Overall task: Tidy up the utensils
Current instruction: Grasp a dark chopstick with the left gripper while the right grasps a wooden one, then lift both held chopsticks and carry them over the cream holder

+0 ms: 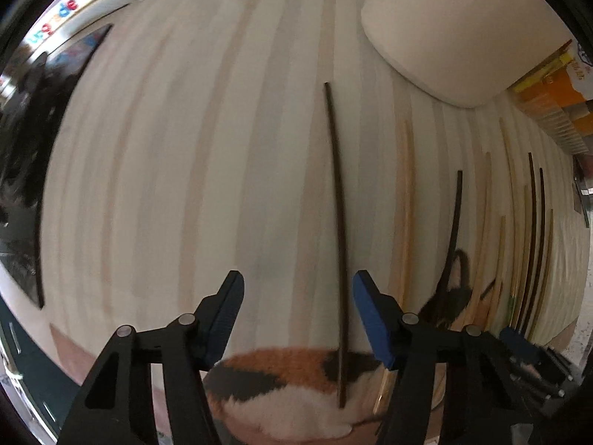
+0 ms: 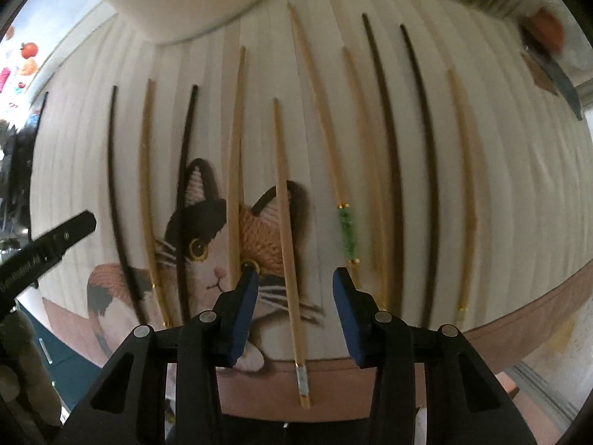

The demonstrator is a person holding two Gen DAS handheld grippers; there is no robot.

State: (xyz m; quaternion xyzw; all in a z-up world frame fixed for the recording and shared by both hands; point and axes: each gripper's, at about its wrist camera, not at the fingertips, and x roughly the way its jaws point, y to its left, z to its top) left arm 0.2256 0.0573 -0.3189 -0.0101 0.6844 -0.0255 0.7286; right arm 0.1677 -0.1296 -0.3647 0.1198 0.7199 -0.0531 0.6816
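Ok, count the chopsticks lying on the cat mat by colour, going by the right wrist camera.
Dark chopsticks: 4
Light wooden chopsticks: 6
Total: 10

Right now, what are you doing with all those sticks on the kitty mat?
A person is sorting chopsticks that lie spread on a cat-picture mat. The left tool hangs over a dark chopstick, which lies between its open fingers. The right tool straddles a light wooden chopstick the same way. Neither is gripped yet. A white container stands at the mat's far end.
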